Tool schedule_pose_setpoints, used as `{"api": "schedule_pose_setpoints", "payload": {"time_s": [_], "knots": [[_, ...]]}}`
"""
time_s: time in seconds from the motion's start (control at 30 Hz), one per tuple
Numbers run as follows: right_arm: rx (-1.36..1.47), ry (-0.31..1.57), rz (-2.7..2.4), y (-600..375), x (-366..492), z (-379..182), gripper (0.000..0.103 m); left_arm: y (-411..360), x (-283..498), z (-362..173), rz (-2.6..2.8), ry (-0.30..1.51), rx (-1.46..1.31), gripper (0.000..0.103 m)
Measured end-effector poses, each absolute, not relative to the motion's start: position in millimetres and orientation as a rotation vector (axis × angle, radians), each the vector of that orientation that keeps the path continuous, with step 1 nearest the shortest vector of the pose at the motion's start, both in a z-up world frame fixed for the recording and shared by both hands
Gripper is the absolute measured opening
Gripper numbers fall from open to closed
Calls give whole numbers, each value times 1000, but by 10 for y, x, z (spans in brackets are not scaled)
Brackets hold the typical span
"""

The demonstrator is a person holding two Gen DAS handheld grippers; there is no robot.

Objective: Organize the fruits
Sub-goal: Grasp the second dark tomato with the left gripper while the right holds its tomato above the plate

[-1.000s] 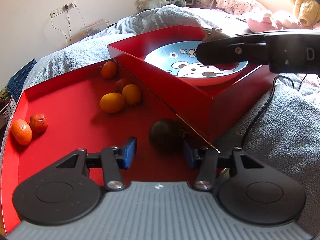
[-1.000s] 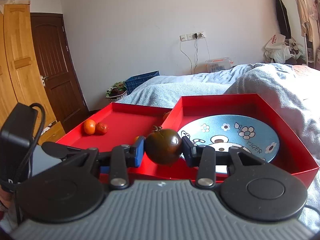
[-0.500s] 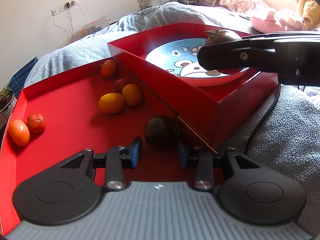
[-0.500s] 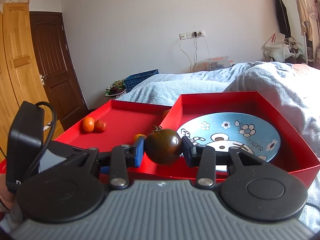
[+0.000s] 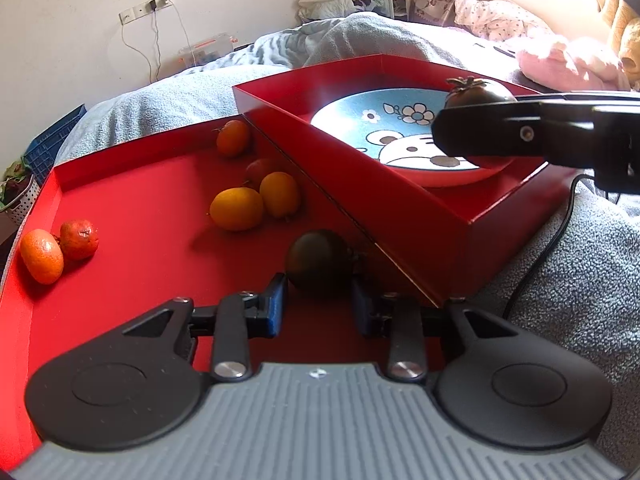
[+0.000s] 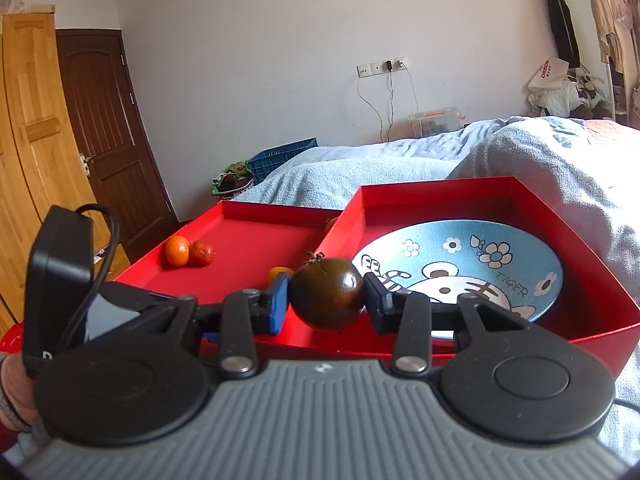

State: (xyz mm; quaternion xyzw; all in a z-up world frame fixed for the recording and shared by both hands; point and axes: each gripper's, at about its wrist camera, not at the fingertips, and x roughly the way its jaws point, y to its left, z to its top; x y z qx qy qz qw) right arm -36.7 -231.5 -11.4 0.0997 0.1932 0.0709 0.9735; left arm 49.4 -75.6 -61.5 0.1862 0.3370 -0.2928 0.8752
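Left gripper (image 5: pixel 318 302) jaws are being narrowed around the dark tomato (image 5: pixel 319 259) on the red tray (image 5: pixel 120 184); contact can't be confirmed. Second tomato (image 6: pixel 326 298) is being held by the right gripper (image 6: pixel 325 305) beside the plate (image 6: pixel 520 240). Next: firm pinch, lift.

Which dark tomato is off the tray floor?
The dark tomato clamped in the right gripper, near the blue plate; the other tomato sits on the red tray.

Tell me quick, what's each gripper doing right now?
Left gripper: closed on the dark round tomato in the shallow red tray.
Right gripper: closed, holding another dark tomato.
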Motion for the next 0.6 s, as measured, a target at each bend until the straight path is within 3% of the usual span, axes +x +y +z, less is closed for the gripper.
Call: {"api": "schedule_pose_setpoints", "payload": {"time_s": [0.6], "knots": [[181,355,137,-2293,-456,-104,43,-508,490,-544,-463,642,273,37]]}}
